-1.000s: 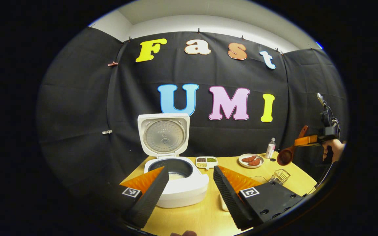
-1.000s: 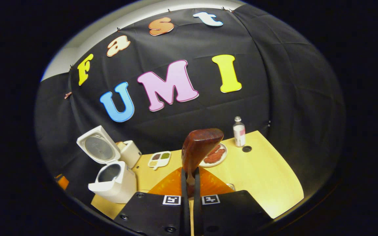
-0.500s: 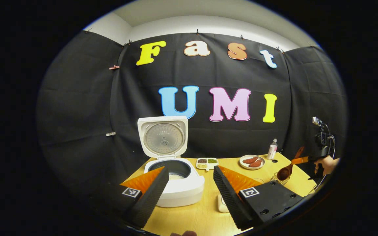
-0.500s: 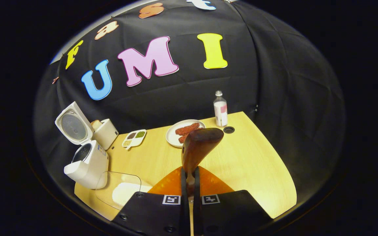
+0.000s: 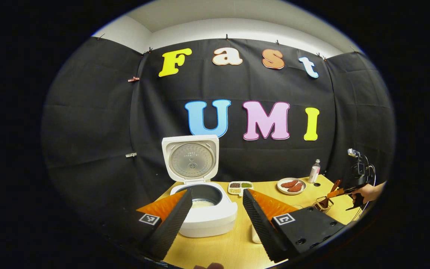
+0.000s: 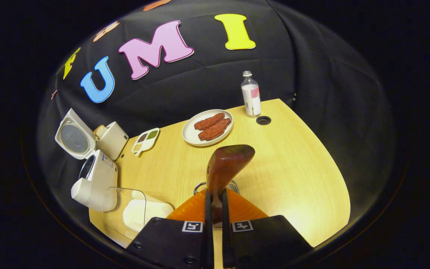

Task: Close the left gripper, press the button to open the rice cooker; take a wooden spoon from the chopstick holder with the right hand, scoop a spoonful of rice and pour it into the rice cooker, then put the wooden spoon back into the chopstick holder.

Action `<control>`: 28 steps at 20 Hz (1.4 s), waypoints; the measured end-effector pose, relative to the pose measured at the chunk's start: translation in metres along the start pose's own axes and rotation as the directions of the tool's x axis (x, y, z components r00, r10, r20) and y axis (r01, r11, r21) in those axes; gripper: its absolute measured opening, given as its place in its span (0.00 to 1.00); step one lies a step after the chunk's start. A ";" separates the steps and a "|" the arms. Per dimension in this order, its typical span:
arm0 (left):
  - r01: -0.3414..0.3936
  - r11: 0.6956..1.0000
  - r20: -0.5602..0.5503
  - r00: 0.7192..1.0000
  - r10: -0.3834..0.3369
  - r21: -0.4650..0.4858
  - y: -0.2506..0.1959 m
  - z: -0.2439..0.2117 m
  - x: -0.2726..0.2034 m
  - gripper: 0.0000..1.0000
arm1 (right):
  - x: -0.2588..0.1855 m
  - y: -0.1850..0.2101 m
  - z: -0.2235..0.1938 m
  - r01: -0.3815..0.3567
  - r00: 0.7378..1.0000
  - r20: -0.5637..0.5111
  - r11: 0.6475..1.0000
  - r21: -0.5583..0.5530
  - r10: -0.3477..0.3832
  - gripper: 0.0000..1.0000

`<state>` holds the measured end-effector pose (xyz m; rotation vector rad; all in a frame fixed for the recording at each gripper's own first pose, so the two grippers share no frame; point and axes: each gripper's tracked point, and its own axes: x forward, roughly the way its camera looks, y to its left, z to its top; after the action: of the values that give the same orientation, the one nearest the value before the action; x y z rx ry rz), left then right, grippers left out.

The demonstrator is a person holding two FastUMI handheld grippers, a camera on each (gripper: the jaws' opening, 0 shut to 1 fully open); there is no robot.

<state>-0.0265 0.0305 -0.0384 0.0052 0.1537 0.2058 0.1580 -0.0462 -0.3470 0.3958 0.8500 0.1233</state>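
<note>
In the right gripper view, the right gripper (image 6: 215,209) has its two fingers drawn nearly together, both pressing on the handle of the wooden spoon (image 6: 225,168). The spoon is dark reddish-brown, glossy, with a broad rounded bowl that rises straight ahead of the fingertips. Just beyond the tips and under the spoon, the wire rim of the chopstick holder (image 6: 199,185) peeks out on the table (image 6: 293,175). To the gripper's left, near its body, a clear container of rice (image 6: 134,216) sits at the table edge. Farther left stands the white rice cooker (image 6: 95,183), its lid swung up. Ahead lie a small divided dish (image 6: 145,140) of grains and a plate (image 6: 207,127) with reddish pieces of food; a bottle (image 6: 251,95) stands at the far edge.

In the left gripper view, the left gripper (image 5: 215,207) hangs with its fingers wide apart, holding nothing. The rice cooker (image 5: 203,209) sits just ahead between the fingertips, toward the left one, with white rice in its dark inner pot and the lid upright behind. Far to the right, a hand (image 5: 366,192) holds the right gripper (image 5: 340,192) with the spoon (image 5: 330,192) angled down into the wire holder (image 5: 321,204).
</note>
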 end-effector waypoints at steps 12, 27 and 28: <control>0.018 1.000 0.110 0.994 -0.015 -0.020 0.014 0.052 0.045 0.94 | -0.054 -0.032 0.002 0.095 0.990 0.099 0.994 0.050 -0.100 0.88; -0.061 0.995 0.219 0.973 0.077 -0.082 0.091 0.159 0.209 0.94 | -0.181 0.007 -0.008 0.148 0.956 0.273 0.980 -0.136 -0.106 0.99; -0.066 0.995 0.224 0.971 0.080 -0.069 0.093 0.164 0.221 0.94 | -0.186 0.009 -0.008 0.147 0.953 0.282 0.981 -0.126 -0.107 0.99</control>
<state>0.1932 0.1683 0.0920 -0.0267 -0.0808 0.2821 0.0301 -0.0841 -0.2174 0.2132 0.5861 0.0092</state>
